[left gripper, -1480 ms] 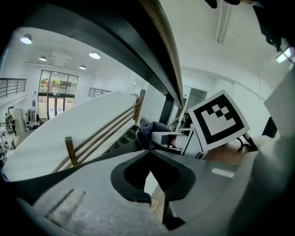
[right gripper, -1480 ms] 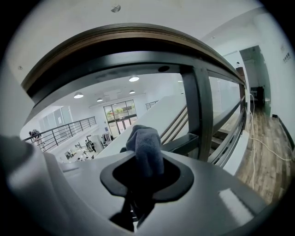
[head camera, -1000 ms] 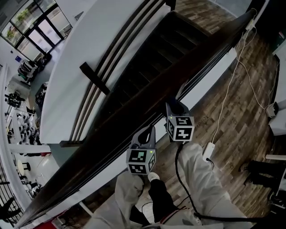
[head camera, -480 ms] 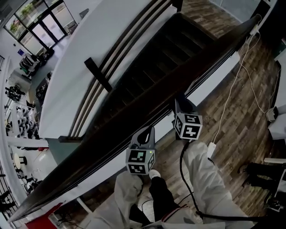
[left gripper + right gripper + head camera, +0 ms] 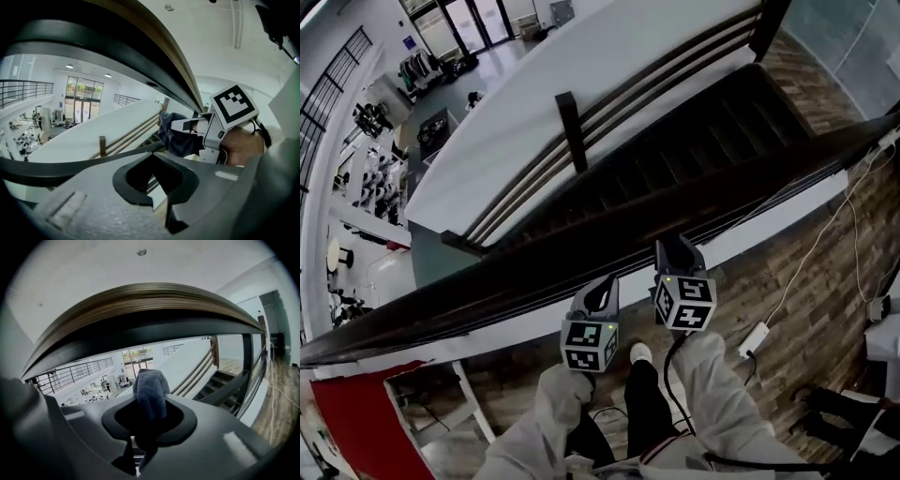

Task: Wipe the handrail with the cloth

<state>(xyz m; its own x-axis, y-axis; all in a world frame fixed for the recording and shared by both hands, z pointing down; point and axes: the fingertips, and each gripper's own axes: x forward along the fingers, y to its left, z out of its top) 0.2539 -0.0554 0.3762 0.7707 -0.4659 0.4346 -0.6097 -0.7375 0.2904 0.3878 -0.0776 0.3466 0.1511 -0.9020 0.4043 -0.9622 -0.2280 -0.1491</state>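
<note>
I look down from the head camera along the dark wooden handrail (image 5: pixel 469 300), which runs across from the lower left to the upper right. Both tools are on the near side of it, close together. The left gripper (image 5: pixel 600 289) points up toward the rail's near edge, and the right gripper (image 5: pixel 675 251) stands just beside it, a little higher in the picture.

In the right gripper's own view its jaws are clamped on the cloth (image 5: pixel 150 390) — a dark blue, bunched piece that sticks up from between them. The underside of the handrail curves above the cloth, and there is light between the two, so here they look apart.

In the left gripper's view its jaws are pressed together and I see nothing between them. The same view shows the other tool from the side: its marker cube (image 5: pixel 233 107), the hand (image 5: pixel 241 145) that holds it, and the cloth just below the rail. I cannot tell from this side whether it touches.

Beyond the rail the stairs (image 5: pixel 703 159) go down. On the near side there is wooden floor (image 5: pixel 797 272) — a white cable (image 5: pixel 825 239) lies across it.
</note>
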